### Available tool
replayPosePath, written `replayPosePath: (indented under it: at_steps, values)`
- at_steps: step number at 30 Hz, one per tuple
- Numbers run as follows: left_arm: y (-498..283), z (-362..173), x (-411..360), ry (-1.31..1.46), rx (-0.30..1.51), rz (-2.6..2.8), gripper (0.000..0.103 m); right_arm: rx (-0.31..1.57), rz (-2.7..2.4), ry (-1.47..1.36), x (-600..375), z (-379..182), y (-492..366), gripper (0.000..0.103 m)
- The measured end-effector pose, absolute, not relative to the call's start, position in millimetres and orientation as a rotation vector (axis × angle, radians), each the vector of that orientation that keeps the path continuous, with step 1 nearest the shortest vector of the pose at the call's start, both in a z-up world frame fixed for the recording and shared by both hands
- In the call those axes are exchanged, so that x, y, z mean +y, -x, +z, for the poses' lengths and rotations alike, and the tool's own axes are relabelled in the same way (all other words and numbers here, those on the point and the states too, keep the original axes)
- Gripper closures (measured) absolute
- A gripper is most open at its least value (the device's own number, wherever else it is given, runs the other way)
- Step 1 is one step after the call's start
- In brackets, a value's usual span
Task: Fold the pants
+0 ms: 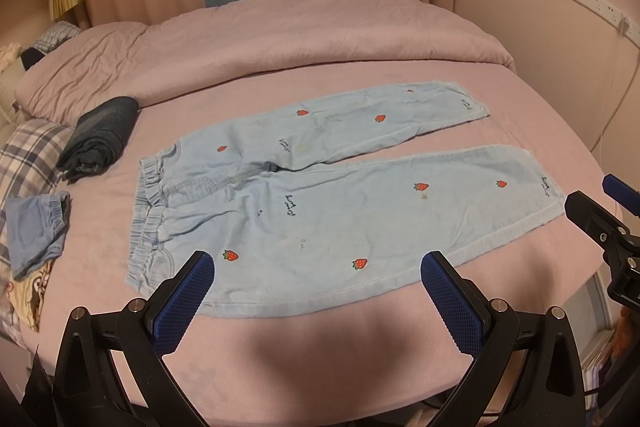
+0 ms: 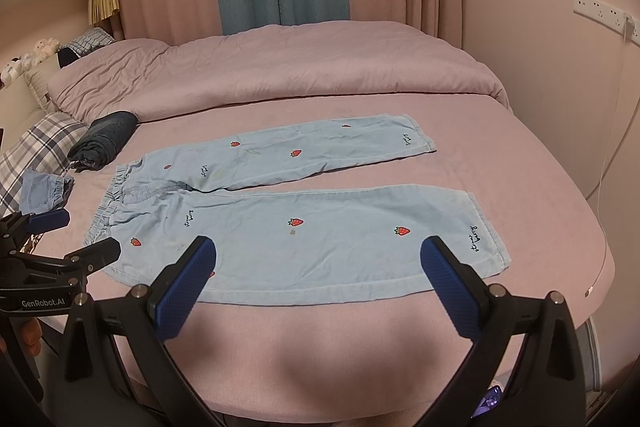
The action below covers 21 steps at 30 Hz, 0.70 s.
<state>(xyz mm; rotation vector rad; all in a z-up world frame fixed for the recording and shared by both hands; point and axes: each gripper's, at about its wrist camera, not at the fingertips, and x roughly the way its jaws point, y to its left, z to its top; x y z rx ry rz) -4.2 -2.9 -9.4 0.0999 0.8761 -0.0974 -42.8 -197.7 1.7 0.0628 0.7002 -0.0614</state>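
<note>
Light blue pants (image 1: 304,195) with red strawberry patches lie flat on the pink bed, waistband to the left, both legs spread apart to the right. They also show in the right wrist view (image 2: 288,211). My left gripper (image 1: 318,267) is open and empty, above the near edge of the near leg close to the waistband. My right gripper (image 2: 318,255) is open and empty, above the near leg's lower half. The right gripper also shows at the right edge of the left wrist view (image 1: 600,211), and the left gripper at the left edge of the right wrist view (image 2: 76,235).
A folded dark garment (image 1: 100,135) and a small folded blue denim piece (image 1: 36,231) lie left of the pants. A plaid pillow (image 1: 28,155) sits at the left. A rolled pink duvet (image 1: 280,43) lies behind. The bed edge (image 2: 592,291) curves at the right.
</note>
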Motion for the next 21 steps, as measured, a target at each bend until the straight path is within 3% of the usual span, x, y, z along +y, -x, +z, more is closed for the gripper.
replayPosePath:
  at_steps: [21]
  values:
    - [4.1, -14.5, -1.5, -0.097, 0.89, -0.104, 0.0, 0.702, -0.065, -0.061, -195.5, -0.1, 43.1, 0.0]
